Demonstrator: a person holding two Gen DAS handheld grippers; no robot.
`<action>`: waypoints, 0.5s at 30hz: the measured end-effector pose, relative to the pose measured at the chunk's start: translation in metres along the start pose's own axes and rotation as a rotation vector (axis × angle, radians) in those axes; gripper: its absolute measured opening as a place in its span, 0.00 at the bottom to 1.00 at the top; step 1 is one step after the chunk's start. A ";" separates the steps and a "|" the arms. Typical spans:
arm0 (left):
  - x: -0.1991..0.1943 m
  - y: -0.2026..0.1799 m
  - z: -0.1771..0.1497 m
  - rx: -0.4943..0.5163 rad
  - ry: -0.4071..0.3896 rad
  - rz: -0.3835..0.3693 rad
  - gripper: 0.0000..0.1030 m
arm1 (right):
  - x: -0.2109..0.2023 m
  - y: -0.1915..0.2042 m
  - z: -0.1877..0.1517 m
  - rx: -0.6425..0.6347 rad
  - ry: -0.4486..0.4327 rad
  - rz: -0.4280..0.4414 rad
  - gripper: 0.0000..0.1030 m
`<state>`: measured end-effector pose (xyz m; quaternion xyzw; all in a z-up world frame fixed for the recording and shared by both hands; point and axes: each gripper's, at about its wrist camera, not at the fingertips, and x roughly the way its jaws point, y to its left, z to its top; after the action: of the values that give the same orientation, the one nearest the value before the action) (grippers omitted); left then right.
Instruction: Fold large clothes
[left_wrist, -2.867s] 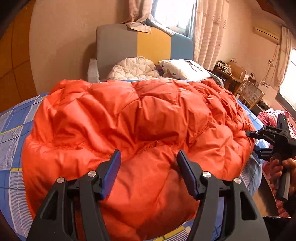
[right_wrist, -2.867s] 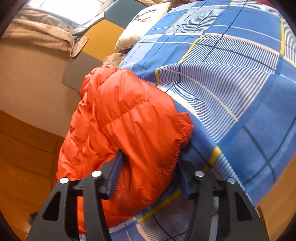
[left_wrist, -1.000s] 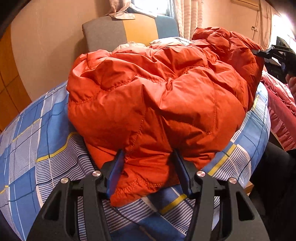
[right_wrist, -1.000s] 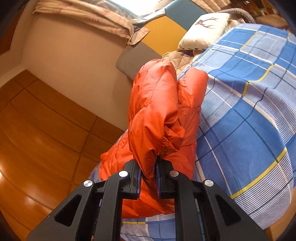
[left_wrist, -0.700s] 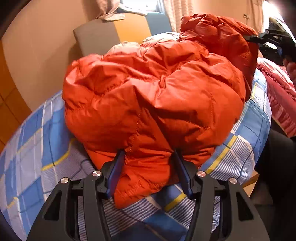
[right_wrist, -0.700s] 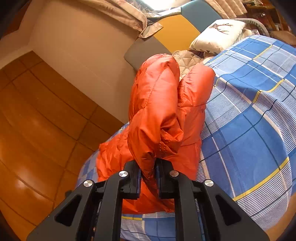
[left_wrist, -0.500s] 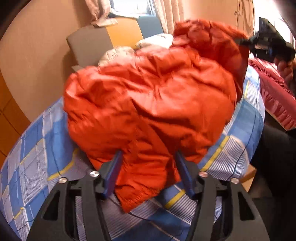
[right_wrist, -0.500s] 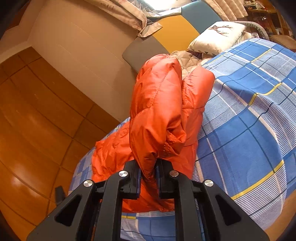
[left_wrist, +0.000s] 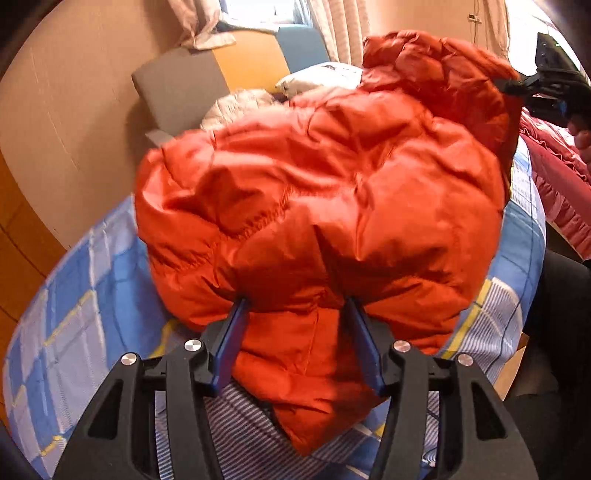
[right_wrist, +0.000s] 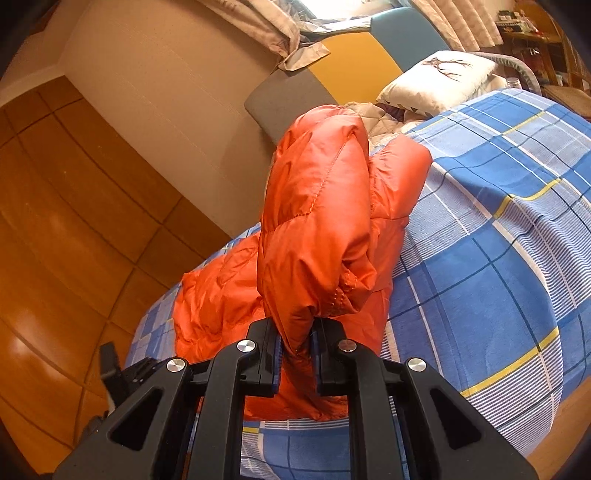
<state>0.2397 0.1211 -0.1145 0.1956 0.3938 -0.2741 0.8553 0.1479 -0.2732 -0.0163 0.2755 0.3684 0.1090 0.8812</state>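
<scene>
An orange puffer jacket (left_wrist: 332, 192) lies bunched on a blue plaid bed (left_wrist: 92, 295). My left gripper (left_wrist: 295, 317) is open, its blue-padded fingers standing either side of the jacket's near hem without pinching it. My right gripper (right_wrist: 295, 332) is shut on a fold of the jacket (right_wrist: 317, 236) and holds that part raised above the bed. In the left wrist view the right gripper (left_wrist: 546, 88) shows at the far right edge, against the lifted end of the jacket.
A grey, yellow and blue headboard (right_wrist: 332, 74) with a white pillow (right_wrist: 443, 74) and a quilted cream blanket (left_wrist: 236, 107) stands at the bed's head. A red ruffled cloth (left_wrist: 554, 177) lies at the right. Wooden wall panels (right_wrist: 74, 221) stand on the left.
The right gripper has closed on the jacket's edge and lifted it. The jacket has bunched into a taller heap. The left gripper has stayed open at the near hem.
</scene>
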 end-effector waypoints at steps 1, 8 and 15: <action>0.003 0.002 -0.002 -0.016 0.003 -0.014 0.51 | 0.000 0.006 -0.001 -0.018 0.000 -0.005 0.12; 0.010 0.007 -0.008 -0.054 0.016 -0.060 0.50 | 0.009 0.028 -0.008 -0.057 0.002 -0.010 0.12; 0.013 0.012 -0.006 -0.078 0.035 -0.083 0.49 | 0.022 0.033 -0.014 0.070 -0.011 0.023 0.12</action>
<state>0.2508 0.1297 -0.1270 0.1506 0.4269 -0.2902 0.8432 0.1532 -0.2318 -0.0189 0.3108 0.3641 0.1046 0.8717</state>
